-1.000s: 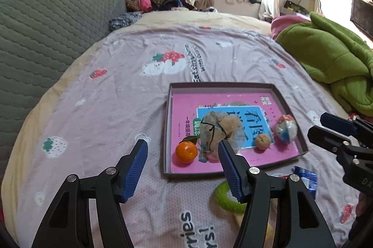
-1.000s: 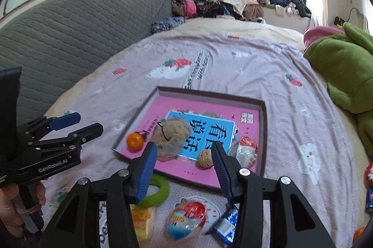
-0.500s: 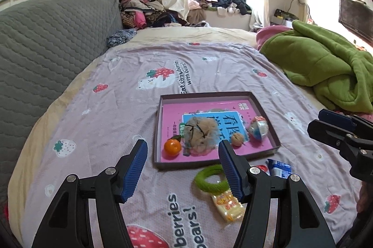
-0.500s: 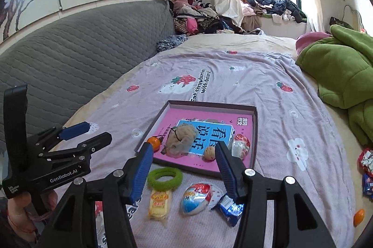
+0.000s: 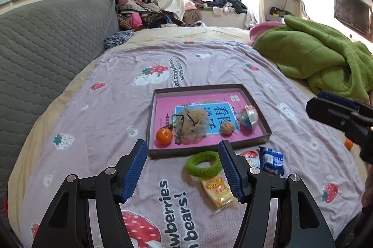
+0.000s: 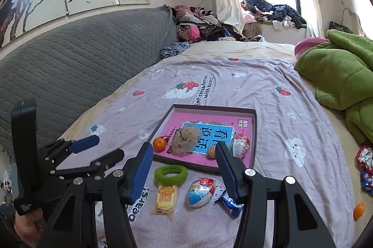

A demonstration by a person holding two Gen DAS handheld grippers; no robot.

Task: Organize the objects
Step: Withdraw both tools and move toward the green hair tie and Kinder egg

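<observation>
Both hand-held grippers, left (image 5: 183, 168) and right (image 6: 183, 168), have pulled back above the bed (image 5: 98, 113), jaws spread and empty. 4 items sit in the pink tray (image 5: 160, 106); the green ring (image 5: 202, 164) and snacks lie just outside, still unsorted.

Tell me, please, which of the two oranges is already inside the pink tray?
The orange at the pink tray's near left corner, beside the fuzzy brown ball. The other orange lies loose on the bedspread, far off to the right.

left wrist: faces tray (image 5: 209, 150) | right wrist: same tray (image 6: 202, 165) (leftward offset)
</observation>
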